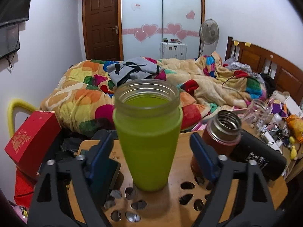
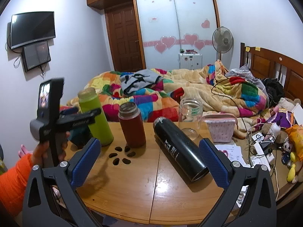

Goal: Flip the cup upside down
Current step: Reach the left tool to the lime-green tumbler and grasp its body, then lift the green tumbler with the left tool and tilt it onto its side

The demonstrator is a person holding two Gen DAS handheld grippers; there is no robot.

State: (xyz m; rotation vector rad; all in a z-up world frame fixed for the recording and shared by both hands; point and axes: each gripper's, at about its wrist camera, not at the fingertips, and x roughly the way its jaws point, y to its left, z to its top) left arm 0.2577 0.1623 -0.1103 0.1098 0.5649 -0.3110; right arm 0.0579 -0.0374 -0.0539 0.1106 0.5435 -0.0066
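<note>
A tall green cup (image 1: 147, 140) stands upright, mouth up, on the round wooden table (image 1: 181, 172). My left gripper (image 1: 151, 157) is open, its blue-padded fingers on either side of the cup with gaps on both sides. The right wrist view shows the same cup (image 2: 95, 120) at the table's left, with the left gripper (image 2: 89, 114) reaching it from the left. My right gripper (image 2: 149, 162) is open and empty above the table's front, with a black flask (image 2: 180, 148) lying on its side between and beyond its fingers.
A brown-red flask (image 2: 132, 125) stands open beside the green cup. A clear glass jar (image 2: 190, 118) stands behind the black flask. A pink box (image 2: 221, 129) and cables and a power strip (image 2: 262, 149) clutter the right. A red box (image 1: 32, 141) is at the left. A bed lies behind.
</note>
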